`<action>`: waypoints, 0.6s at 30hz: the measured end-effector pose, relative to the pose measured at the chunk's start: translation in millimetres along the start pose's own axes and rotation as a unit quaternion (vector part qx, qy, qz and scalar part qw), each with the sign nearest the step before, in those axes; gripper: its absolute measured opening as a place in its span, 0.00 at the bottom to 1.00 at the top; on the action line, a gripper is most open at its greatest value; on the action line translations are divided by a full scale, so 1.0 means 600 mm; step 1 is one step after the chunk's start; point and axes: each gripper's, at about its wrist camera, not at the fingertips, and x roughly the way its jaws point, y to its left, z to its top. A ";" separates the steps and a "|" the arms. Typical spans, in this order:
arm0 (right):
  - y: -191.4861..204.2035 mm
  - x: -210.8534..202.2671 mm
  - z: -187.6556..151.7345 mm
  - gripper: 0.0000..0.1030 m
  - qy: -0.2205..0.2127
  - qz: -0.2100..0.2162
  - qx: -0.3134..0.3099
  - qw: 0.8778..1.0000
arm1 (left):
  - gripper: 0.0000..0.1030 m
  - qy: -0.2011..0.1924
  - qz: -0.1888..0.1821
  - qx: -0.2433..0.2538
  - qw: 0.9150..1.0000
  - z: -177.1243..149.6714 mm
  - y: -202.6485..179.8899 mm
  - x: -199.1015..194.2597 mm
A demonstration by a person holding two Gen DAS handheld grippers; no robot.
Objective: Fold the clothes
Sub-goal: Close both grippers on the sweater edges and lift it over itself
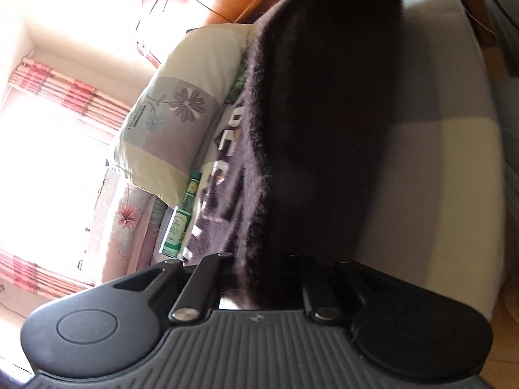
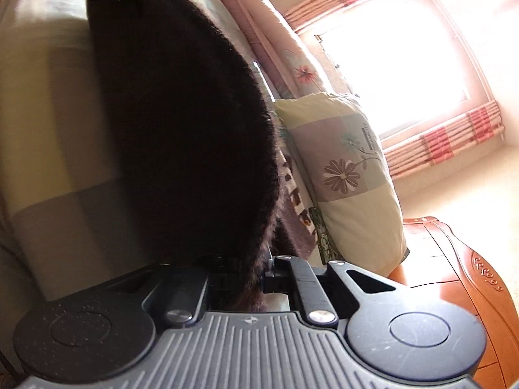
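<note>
The bed with its pale patchwork cover of cream and grey squares (image 1: 438, 168) lies below me as the folding surface. Stretched between my two tools hangs the dark, fuzzy knitted garment (image 1: 318, 113), taut edge to edge and lifted off the cover, I judge so that it can hang flat and be laid over in a fold. How far the folding has got, I cannot settle from here. Against the orange wooden headboard (image 2: 454, 275) leans a cream pillow printed with purple flowers (image 2: 350, 175), well out of the way. My left gripper (image 1: 256, 278) is clenched on one edge of the garment; my right gripper (image 2: 249, 278) pinches the opposite edge. A small green glass bottle (image 1: 180, 220) lies beside the pillow.
</note>
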 end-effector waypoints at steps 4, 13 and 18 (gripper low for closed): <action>-0.021 0.030 0.005 0.10 -0.003 -0.011 0.005 1.000 | 0.08 -0.002 0.006 -0.006 1.000 0.012 0.030 0.030; -0.080 0.136 0.018 0.09 -0.006 -0.016 0.015 1.000 | 0.08 0.000 0.008 -0.041 0.999 0.020 0.090 0.125; -0.111 0.200 0.039 0.09 -0.017 -0.026 0.017 0.999 | 0.08 0.007 0.009 -0.058 0.998 0.014 0.126 0.184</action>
